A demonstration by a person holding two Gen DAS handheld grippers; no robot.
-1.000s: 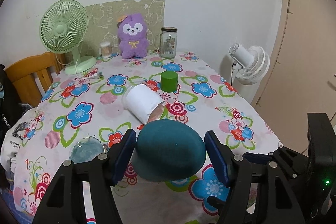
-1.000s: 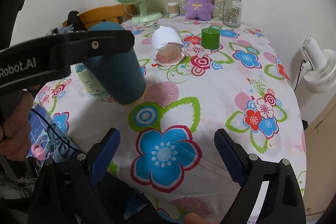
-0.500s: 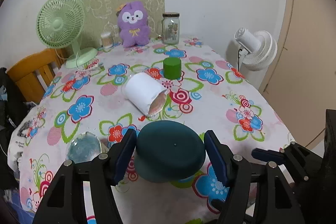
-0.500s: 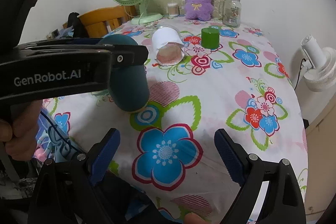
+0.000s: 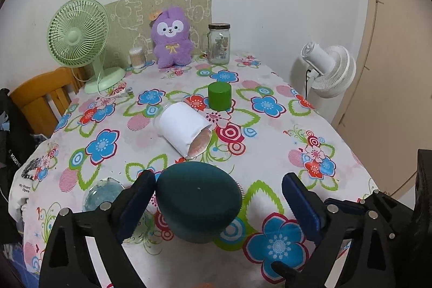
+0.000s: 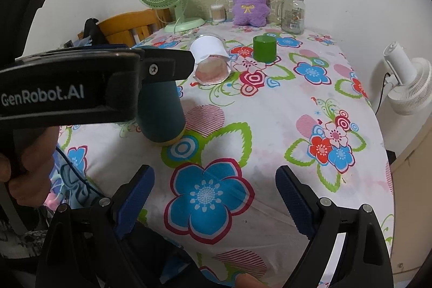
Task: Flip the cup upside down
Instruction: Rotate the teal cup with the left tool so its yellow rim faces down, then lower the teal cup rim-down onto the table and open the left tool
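teal cup (image 5: pixel 198 203) stands base-up on the near tablecloth (image 5: pixel 270 142), left gripper (image 5: pixel 218 200) spread around it (right gripper (image 6: pixel 214 196) also agape).

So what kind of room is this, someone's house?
Most likely a home dining corner: a table under a flowered tablecloth, a wooden chair, a purple plush toy and a green desk fan by the wall.

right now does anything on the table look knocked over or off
Yes: the white paper-wrapped container lies on its side mid-table, open end toward the camera, wrapper edge ragged. The teal cup stands upside down by design; the green cup is inverted too.
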